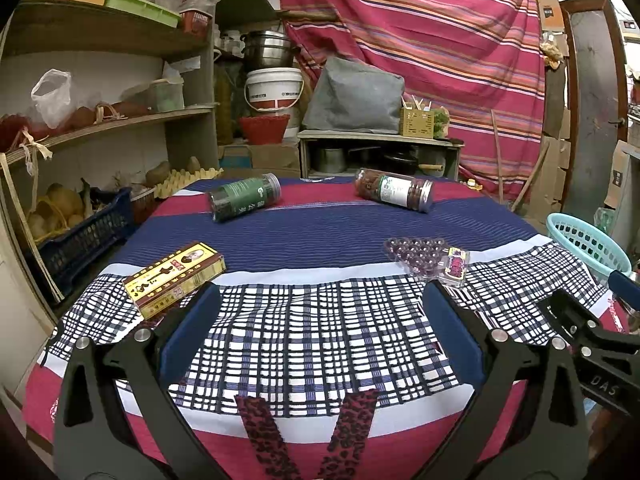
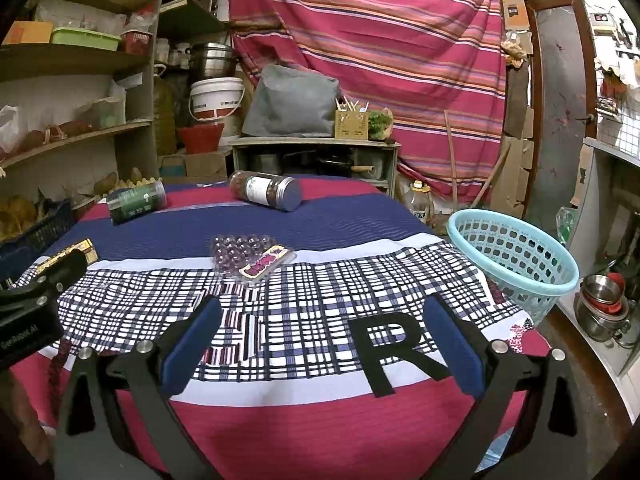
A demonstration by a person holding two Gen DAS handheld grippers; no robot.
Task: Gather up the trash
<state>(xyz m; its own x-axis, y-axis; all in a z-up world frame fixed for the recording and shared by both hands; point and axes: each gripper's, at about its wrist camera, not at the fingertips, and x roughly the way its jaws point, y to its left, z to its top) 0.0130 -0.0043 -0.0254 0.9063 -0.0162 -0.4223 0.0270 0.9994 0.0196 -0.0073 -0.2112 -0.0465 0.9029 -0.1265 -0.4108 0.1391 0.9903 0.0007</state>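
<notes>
Trash is lying scattered ahead of both claws: left claw and right claw are hovering spread wide, gripping nothing. Nearest are a yellow box and a plastic blister tray; two jars are lying sideways farther back and risk rolling if nudged. The cloth-covered bench could be snagging fingertips. The blue basket is sitting at its right edge, shelves beyond.

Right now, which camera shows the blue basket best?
The right wrist view: the basket shows whole, rim and holed wall, at the table's right edge. The left wrist view catches only part of it at the frame's right side.
</notes>
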